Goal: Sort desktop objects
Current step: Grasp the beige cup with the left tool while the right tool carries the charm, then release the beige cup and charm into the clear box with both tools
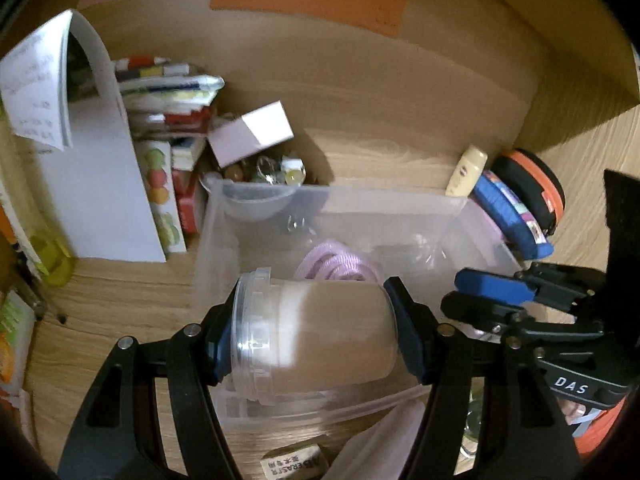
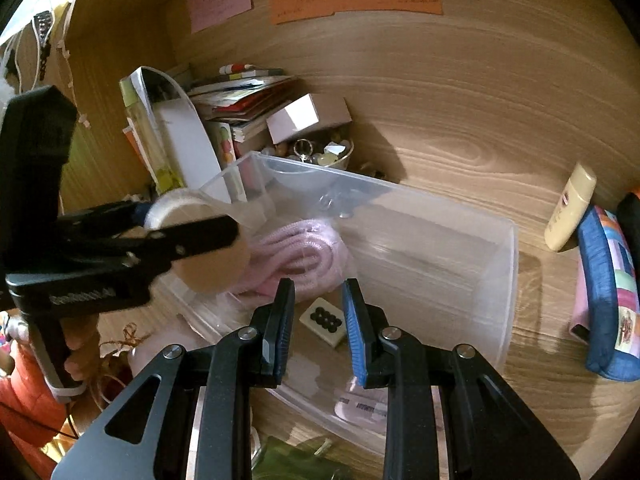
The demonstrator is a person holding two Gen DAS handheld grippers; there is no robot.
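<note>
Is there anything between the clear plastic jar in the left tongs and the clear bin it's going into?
Nothing visible blocks it. The clear plastic jar hangs over the clear plastic bin's open top; a pink coiled cord lies inside beneath it.

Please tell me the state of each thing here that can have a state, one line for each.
left gripper: shut on the jar
jar: lid on, lying sideways, held over the bin
right gripper: shut on the tile
tile: held, dots facing up
bin: open, no lid on it
pink cord: coiled inside the bin
</note>
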